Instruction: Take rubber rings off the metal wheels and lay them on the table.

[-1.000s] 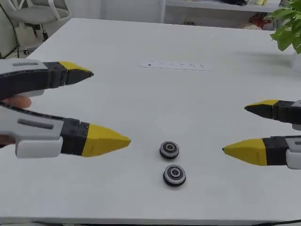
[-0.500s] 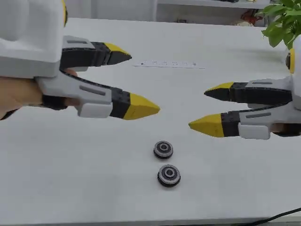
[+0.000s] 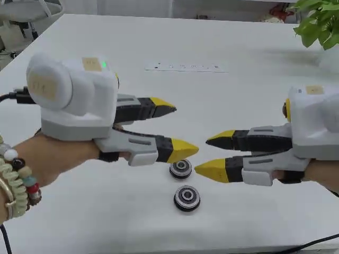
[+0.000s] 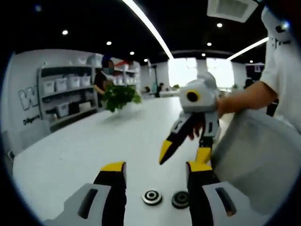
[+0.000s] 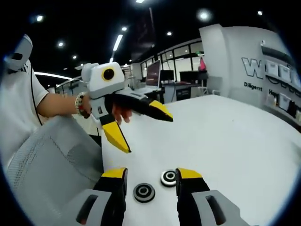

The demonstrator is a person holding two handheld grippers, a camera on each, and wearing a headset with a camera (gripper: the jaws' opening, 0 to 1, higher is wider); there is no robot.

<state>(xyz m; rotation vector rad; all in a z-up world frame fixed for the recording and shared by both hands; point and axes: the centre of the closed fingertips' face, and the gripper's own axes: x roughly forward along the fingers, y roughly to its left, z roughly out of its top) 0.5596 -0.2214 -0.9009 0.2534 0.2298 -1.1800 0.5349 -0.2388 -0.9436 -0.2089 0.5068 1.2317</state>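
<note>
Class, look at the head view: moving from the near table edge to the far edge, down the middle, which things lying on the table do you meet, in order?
First the nearer metal wheel → farther metal wheel → white strip.

On the white worktop (image 3: 238,95), two round metal wheels (image 3: 180,168) lie one behind the other, between the left gripper (image 3: 186,129) and the right gripper (image 3: 202,154).

Matt plastic on my left claw (image 3: 186,129) and right claw (image 3: 202,154); smooth matt desk (image 3: 238,79); glossy metal wheels (image 3: 181,168), dull black rubber rings (image 3: 177,198).
</note>
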